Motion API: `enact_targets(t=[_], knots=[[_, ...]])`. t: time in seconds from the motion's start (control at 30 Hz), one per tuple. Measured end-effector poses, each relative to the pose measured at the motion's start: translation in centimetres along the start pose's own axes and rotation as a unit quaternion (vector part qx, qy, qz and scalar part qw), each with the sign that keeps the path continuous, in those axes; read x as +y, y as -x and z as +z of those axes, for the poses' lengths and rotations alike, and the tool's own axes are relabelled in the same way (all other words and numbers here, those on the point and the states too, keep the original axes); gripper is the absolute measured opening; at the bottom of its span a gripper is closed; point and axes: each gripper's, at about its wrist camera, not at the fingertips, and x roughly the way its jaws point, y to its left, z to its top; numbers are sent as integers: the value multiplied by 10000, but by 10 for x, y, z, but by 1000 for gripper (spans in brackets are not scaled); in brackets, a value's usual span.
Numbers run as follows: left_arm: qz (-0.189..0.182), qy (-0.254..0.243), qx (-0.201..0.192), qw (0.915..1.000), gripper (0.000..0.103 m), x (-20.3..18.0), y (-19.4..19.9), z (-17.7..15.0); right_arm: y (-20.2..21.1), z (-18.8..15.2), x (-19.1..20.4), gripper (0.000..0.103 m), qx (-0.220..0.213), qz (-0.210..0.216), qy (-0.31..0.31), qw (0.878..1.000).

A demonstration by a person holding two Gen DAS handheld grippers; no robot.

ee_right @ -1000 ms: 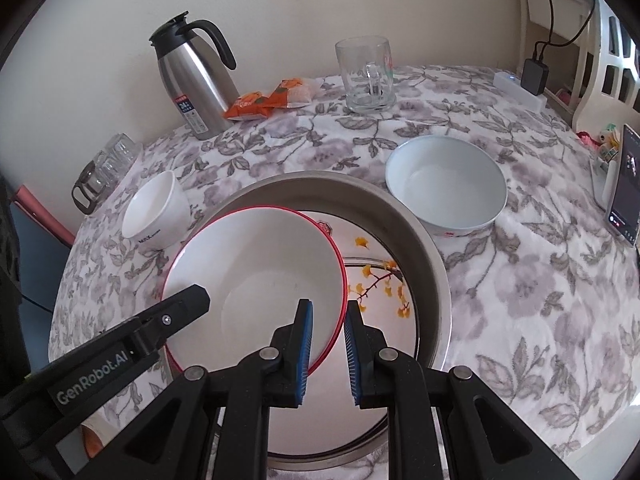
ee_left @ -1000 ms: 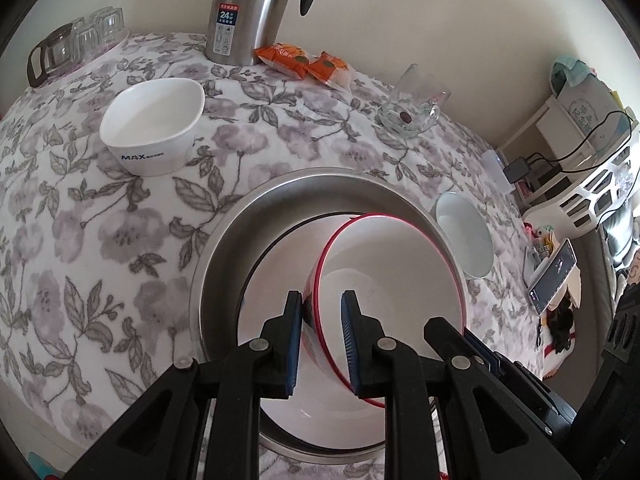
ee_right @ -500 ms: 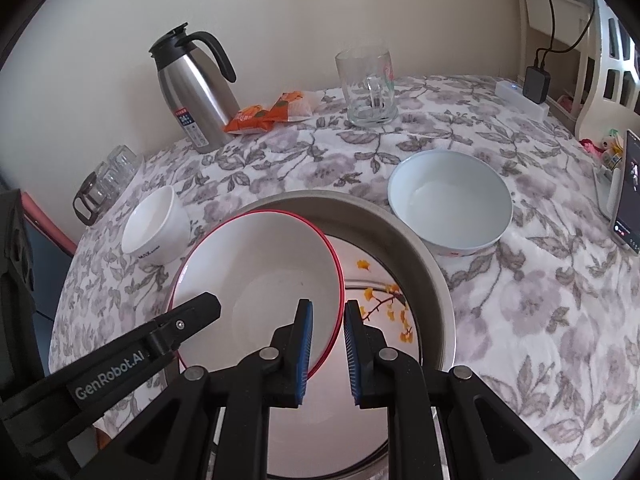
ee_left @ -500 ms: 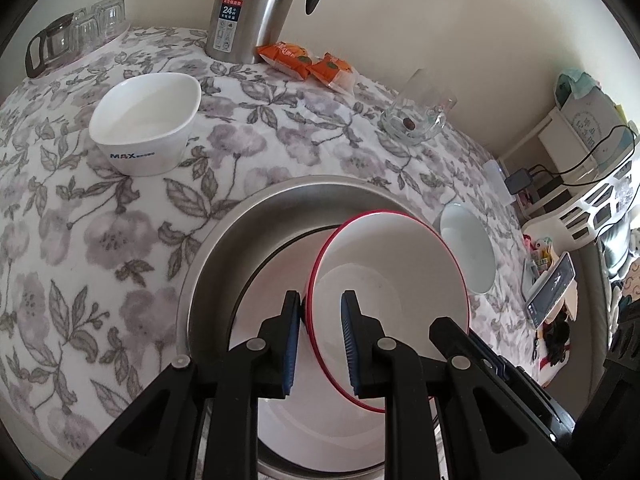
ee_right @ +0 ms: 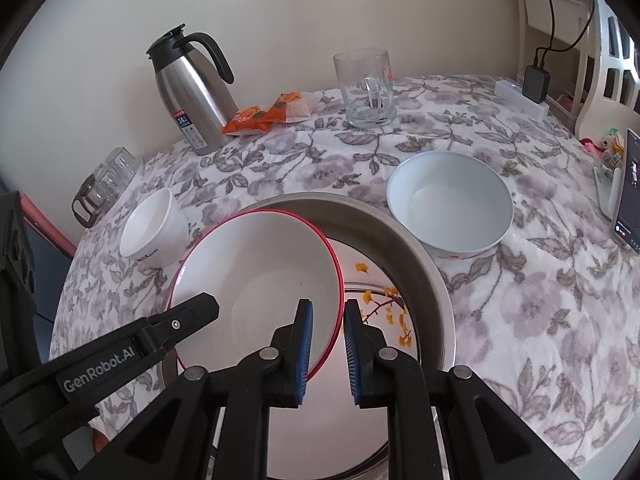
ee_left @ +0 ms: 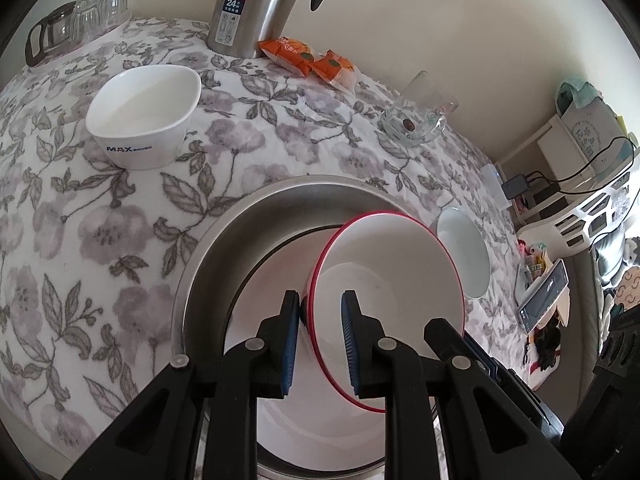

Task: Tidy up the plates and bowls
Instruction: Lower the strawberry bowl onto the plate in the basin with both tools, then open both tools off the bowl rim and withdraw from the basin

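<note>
A white bowl with a red rim (ee_left: 394, 292) (ee_right: 260, 276) hangs tilted over a steel basin (ee_left: 240, 216) (ee_right: 420, 256). My left gripper (ee_left: 320, 304) is shut on the bowl's left rim; one of its fingers (ee_right: 188, 316) shows in the right wrist view. My right gripper (ee_right: 328, 312) is shut on the opposite rim. In the basin lies a plate with yellow flowers (ee_right: 380, 304) (ee_left: 272, 280). A small white bowl marked MAX (ee_left: 144, 120) (ee_right: 154, 236) stands left of the basin. To its right stands a pale wide bowl (ee_right: 450, 204) (ee_left: 464, 256).
On the flowered tablecloth at the back stand a steel thermos jug (ee_left: 256, 8) (ee_right: 192, 92), orange snack packets (ee_left: 304, 56) (ee_right: 268, 114) and a glass mug (ee_left: 420, 116) (ee_right: 368, 88). Glasses on a tray (ee_left: 76, 24) sit far left. A phone (ee_right: 626, 188) leans at the right edge.
Both grippers keep their hold on the red-rimmed bowl. The table has drifted only slightly in both views; nothing was let go or picked up.
</note>
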Motion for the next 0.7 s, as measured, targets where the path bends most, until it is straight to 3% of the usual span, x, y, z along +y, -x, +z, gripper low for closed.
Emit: enact_targets(t=[0.3, 0.53, 0.7], knots=[[-212, 240, 79, 9995, 23, 7, 0, 1, -7, -5, -7, 20, 220, 207, -230, 9993], [-145, 300, 175, 9993, 24, 8, -2, 0, 1, -2, -7, 20, 105, 57, -171, 9998], [-97, 252, -13, 9996, 34, 7, 10, 2, 10, 1, -9, 20, -29, 37, -168, 9998]])
